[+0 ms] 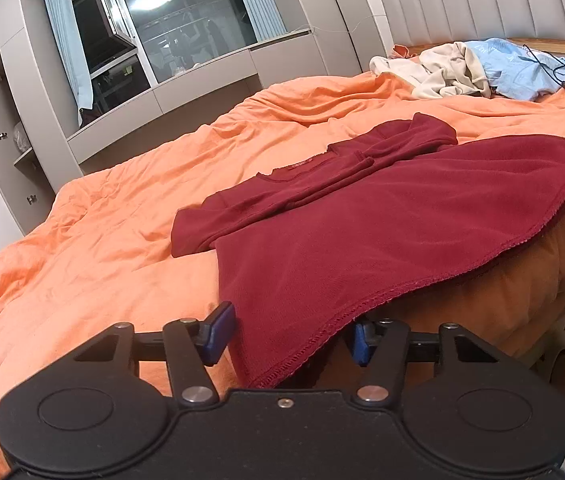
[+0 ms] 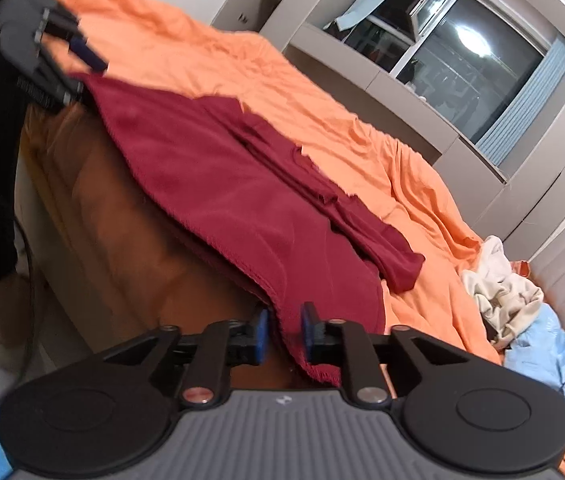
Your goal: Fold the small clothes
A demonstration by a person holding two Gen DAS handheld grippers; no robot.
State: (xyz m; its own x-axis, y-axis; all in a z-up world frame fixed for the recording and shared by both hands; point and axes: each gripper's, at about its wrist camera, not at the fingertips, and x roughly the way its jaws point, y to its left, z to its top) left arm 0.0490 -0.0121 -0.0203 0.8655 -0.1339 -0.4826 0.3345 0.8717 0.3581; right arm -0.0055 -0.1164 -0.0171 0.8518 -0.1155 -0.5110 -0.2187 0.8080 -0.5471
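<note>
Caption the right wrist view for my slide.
Right claw straddles the hem corner of a dark red shirt spread on the orange duvet.

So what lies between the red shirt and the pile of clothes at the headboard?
Only bare orange duvet, wrinkled. The left wrist view shows it between the red shirt and the pile.

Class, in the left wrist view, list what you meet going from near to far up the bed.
Left hand-held gripper → dark red shirt → orange duvet → cream garment → padded headboard.
</note>
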